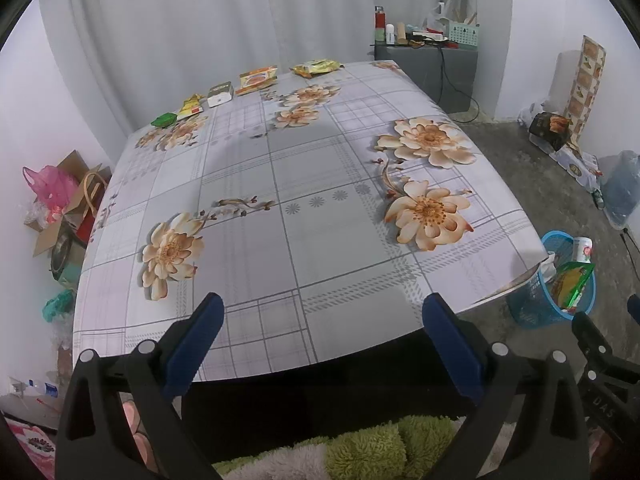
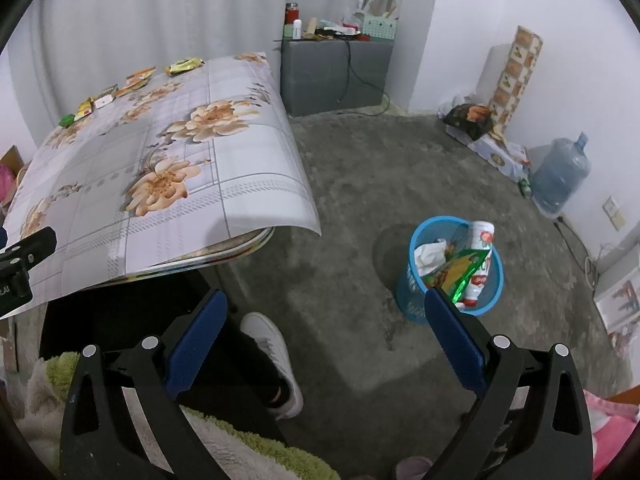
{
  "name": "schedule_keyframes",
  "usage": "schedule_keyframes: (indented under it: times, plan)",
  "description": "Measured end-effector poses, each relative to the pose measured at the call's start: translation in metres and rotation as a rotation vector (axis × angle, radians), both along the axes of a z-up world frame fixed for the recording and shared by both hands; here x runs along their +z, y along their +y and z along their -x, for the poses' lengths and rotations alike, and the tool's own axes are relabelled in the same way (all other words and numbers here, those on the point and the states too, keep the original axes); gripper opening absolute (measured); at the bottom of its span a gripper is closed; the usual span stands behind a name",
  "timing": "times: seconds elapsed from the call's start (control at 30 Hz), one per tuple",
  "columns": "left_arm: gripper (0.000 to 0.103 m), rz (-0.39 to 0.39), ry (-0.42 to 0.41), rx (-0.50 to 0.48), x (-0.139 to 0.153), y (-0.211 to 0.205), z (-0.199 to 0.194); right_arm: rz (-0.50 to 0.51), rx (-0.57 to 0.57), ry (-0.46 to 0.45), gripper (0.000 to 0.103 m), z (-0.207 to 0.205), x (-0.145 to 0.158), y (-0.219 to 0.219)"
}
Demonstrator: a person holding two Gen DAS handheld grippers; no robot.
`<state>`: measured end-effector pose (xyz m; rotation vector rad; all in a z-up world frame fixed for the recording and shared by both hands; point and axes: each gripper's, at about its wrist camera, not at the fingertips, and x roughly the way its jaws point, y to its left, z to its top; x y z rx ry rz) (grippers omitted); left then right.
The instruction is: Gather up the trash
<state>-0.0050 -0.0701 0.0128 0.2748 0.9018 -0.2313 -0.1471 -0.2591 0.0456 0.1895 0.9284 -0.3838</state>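
Hovering w/ fingers spread, both grippers empty; 5 wrappers point(image 1: 256, 79) far, bin point(image 2: 452, 268) right.

I see 5 wrappers point(image 1: 248, 84) in a row along the far edge of the table point(image 1: 280, 184). The bin point(image 2: 452, 268) stands on the floor to the table's right, holding a cup point(image 2: 480, 252) and packets point(image 2: 460, 272). A cabinet point(image 2: 332, 76) sits behind, against the wall

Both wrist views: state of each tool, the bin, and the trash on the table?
left tool: open, empty, at table's near edge
right tool: open, empty, above floor
blue bin: upright on floor, holds wrappers
green packet: on table's far edge
white box: on table's far edge
orange packet: on table's far edge
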Motion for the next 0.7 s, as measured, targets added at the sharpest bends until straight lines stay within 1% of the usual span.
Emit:
schedule_keyframes:
  times: [0.7]
  plan:
    - [0.097,-0.001,0.000,-0.002,-0.0003,0.0007,-0.0004,0.003,0.006,-0.005,0.095,-0.0011,0.0006,-0.0009]
